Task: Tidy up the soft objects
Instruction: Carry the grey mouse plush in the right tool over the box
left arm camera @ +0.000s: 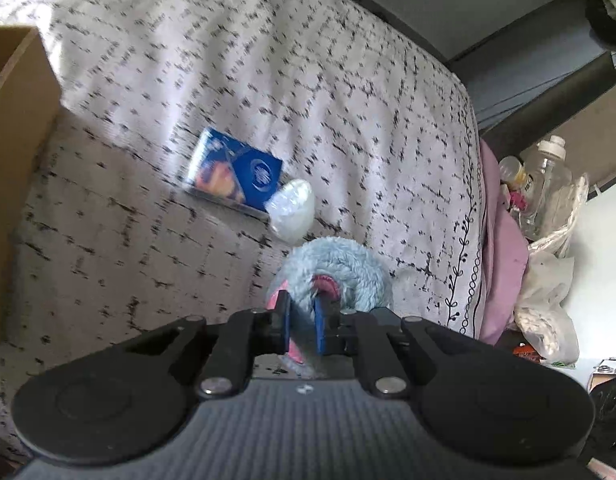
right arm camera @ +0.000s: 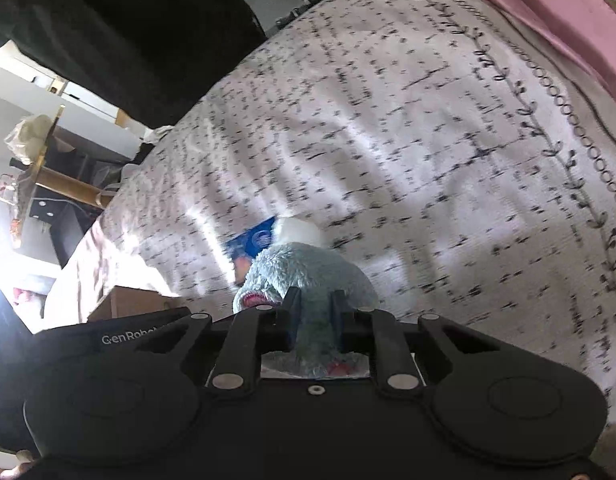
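Note:
A light blue plush toy [left arm camera: 340, 272] with pink patches is held above the patterned bedspread [left arm camera: 267, 80]. My left gripper [left arm camera: 303, 320] is shut on one end of it. My right gripper [right arm camera: 314, 312] is shut on another part of the same plush toy [right arm camera: 303, 276]. Behind the toy on the bed lie a blue packet [left arm camera: 235, 174] and a white soft pouch [left arm camera: 291, 210]; both also show in the right wrist view, the packet [right arm camera: 253, 240] and the pouch [right arm camera: 297, 230].
A cardboard box [left arm camera: 15, 140] stands at the left on the bed; its corner shows in the right wrist view [right arm camera: 135, 304]. A pink sheet [left arm camera: 504, 248], plastic bags and bottles [left arm camera: 548, 172] lie past the bed's right edge. A wooden stand [right arm camera: 63, 180] is beyond the bed.

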`<action>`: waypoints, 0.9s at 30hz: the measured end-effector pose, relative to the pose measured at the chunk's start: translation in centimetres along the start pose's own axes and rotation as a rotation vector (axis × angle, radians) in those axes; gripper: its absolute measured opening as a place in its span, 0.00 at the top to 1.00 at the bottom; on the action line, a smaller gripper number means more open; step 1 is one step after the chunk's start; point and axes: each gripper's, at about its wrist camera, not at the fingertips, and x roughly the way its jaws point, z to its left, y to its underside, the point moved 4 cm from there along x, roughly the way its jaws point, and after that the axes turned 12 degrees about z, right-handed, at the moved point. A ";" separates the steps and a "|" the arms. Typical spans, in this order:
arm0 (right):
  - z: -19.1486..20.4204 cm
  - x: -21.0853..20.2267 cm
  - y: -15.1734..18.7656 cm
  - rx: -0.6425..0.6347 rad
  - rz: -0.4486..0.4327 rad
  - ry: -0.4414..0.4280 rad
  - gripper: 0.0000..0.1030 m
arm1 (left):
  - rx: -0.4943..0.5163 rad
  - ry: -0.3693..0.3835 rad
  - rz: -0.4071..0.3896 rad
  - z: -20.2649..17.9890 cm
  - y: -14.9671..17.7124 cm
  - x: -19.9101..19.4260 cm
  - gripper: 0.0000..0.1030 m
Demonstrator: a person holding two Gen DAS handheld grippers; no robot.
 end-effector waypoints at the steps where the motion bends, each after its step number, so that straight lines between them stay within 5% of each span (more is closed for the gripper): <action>1: 0.5 -0.1 0.1 -0.004 -0.003 -0.004 0.84 | 0.001 -0.001 -0.008 0.3 0.0 -0.5 0.90; 27: 14.2 0.9 3.2 -0.158 -0.028 -0.051 0.84 | -0.020 0.037 -0.123 8.8 -1.7 -12.2 0.90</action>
